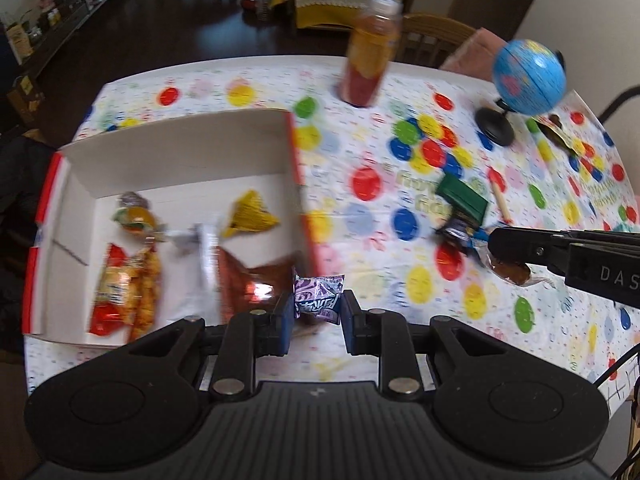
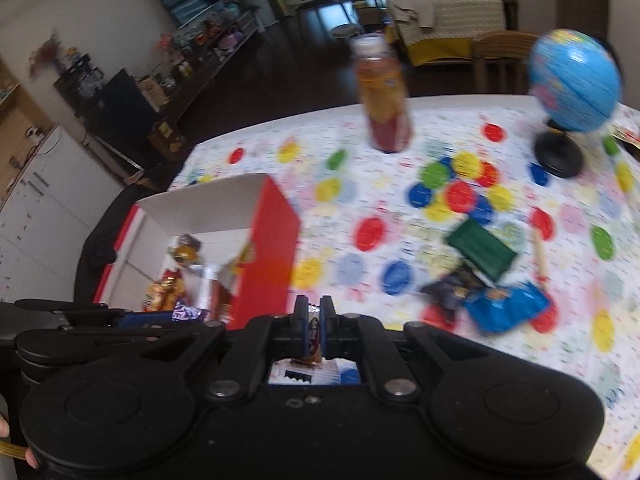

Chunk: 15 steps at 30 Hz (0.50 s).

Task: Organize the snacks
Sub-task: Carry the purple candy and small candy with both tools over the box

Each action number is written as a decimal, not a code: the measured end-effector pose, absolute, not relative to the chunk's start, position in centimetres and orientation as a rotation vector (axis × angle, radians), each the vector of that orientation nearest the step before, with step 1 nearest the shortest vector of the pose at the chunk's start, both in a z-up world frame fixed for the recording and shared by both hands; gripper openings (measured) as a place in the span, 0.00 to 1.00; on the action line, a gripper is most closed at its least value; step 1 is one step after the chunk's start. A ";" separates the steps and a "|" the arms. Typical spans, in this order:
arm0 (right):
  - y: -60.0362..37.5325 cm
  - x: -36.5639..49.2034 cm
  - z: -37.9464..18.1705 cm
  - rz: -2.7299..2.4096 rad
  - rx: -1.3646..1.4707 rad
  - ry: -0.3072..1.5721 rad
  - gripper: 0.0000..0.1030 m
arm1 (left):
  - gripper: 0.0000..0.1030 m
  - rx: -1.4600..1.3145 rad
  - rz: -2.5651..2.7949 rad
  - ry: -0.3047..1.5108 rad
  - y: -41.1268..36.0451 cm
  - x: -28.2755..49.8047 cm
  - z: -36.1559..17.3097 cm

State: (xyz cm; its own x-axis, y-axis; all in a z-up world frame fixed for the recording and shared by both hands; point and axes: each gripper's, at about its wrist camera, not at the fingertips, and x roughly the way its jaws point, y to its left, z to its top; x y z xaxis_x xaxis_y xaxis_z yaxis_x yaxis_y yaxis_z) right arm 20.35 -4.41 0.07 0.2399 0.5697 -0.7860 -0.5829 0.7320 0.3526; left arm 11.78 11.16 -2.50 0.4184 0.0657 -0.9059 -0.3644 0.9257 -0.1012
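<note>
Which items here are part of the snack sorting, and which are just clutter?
Job:
left hand-held gripper holding purple packet
right hand-held gripper holding brown candy
box
green packet
blue packet

Lying about:
globe
bottle
tablecloth

The bench [image 1: 360,360] wears a white cloth dotted with coloured balloons. On it stands a shallow red-and-white box [image 1: 296,168] at the left — snack packets lie inside. At the far edge a bottle [image 1: 370,56] stands upright, and a small blue globe [image 1: 528,76] on a black base stands at the right. Near the middle lie a green packet [image 1: 462,196], a dark wrapper [image 2: 452,290], a blue packet [image 2: 506,306] and a wooden stick [image 1: 500,196].
</note>
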 end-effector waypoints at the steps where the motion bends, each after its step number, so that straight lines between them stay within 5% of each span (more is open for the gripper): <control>1: -3.4 20.1 0.2 0.798 -0.021 1.067 0.03 | 0.23 -0.306 0.283 1.109 11.9 11.5 -2.4; 15: 8.3 19.1 -1.5 0.824 -0.079 1.084 0.03 | 0.23 -0.322 0.390 1.118 22.7 9.1 -3.6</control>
